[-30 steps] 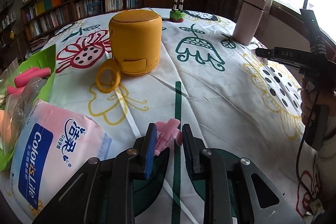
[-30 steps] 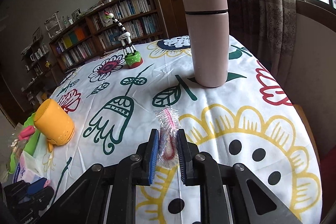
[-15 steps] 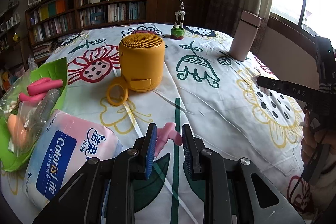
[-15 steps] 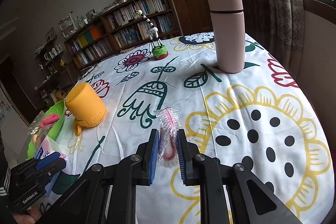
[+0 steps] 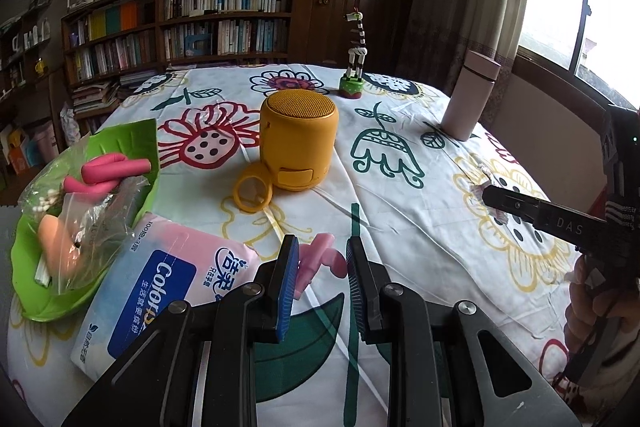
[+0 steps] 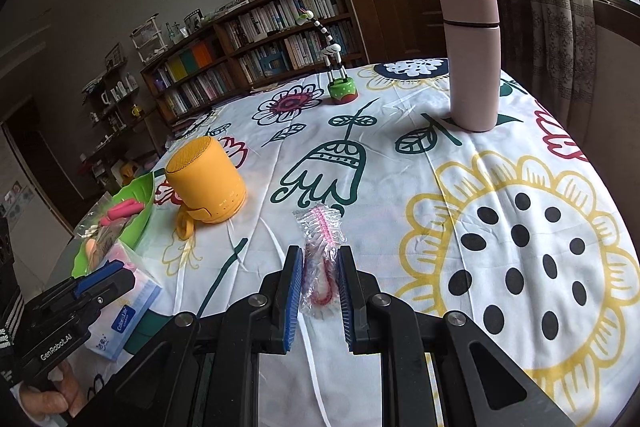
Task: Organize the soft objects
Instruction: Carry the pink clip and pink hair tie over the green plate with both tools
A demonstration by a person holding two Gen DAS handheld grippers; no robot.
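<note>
In the left wrist view, a pink foam piece (image 5: 318, 259) is held off the bench (image 5: 400, 195) by the left gripper (image 5: 322, 269), jaws part-closed; a green tray (image 5: 140, 143) of soft items lies far left. In the right wrist view, a plastic-wrapped pink brush (image 6: 322, 251) is pinched between the narrowed jaws of the right gripper (image 6: 318, 281), above the bench.

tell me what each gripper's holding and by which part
The left gripper pinches a small pink soft piece by its near end. The right gripper grips a plastic-wrapped pink brush by its looped handle end.
</note>
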